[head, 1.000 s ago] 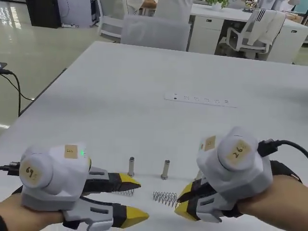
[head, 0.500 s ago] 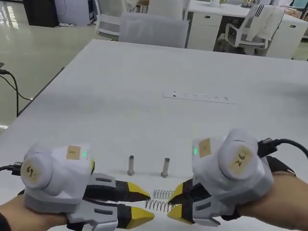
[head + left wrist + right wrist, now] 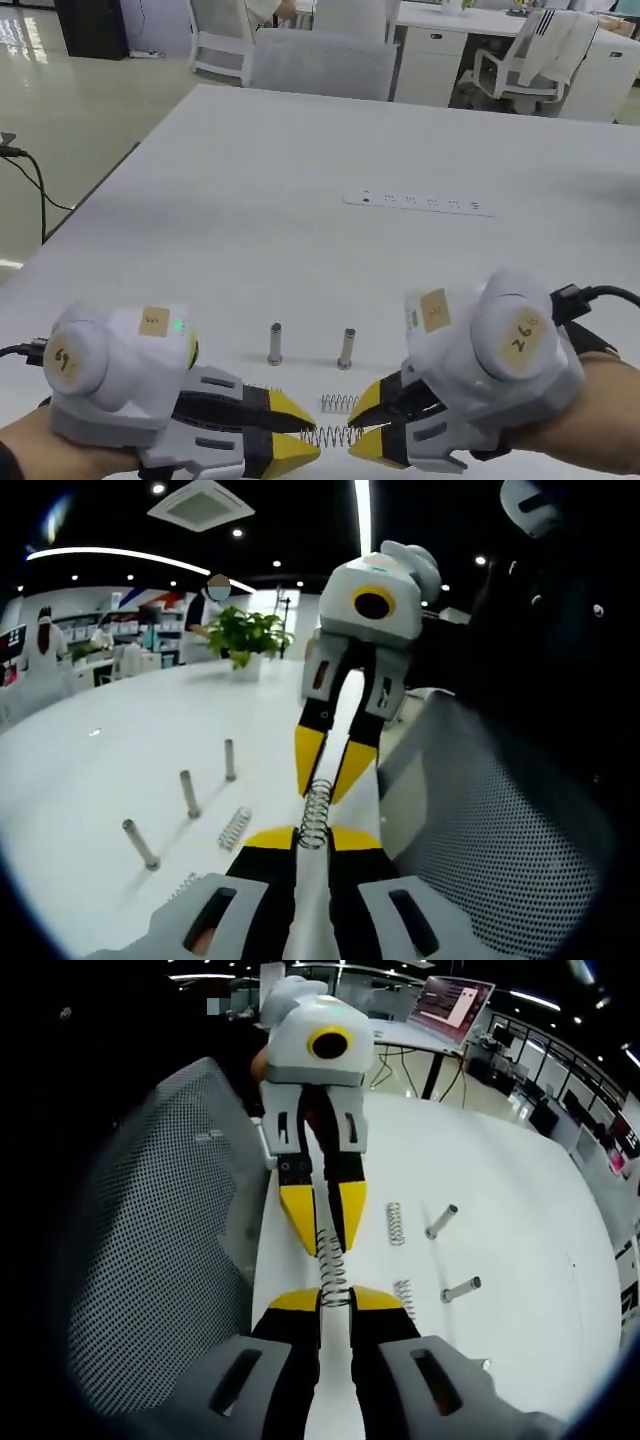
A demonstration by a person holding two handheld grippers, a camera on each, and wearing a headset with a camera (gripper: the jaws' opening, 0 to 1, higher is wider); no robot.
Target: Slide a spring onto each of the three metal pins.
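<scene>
A thin steel spring (image 3: 335, 437) spans the gap between my two grippers near the table's front edge. My left gripper (image 3: 313, 837) is shut on one end of the spring (image 3: 316, 810). Facing it, my right gripper (image 3: 335, 1300) is shut on the other end of the spring (image 3: 332, 1260). In the head view the left gripper (image 3: 305, 432) and the right gripper (image 3: 362, 428) meet tip to tip. Two metal pins (image 3: 275, 343) (image 3: 346, 348) stand upright just beyond them; a third pin (image 3: 140, 843) stands in the same row. A loose spring (image 3: 340, 403) lies on the table below the pins.
Another loose spring (image 3: 180, 885) lies near the closest pin. A white power strip (image 3: 418, 204) lies mid-table, on the white tabletop (image 3: 300, 180). Office chairs (image 3: 320, 62) and desks stand beyond the far edge. A mesh chair back (image 3: 150, 1250) is close behind the grippers.
The right gripper lifted a spring off the table and carried it left. The left gripper moved right and closed its jaws on the spring's free end.
</scene>
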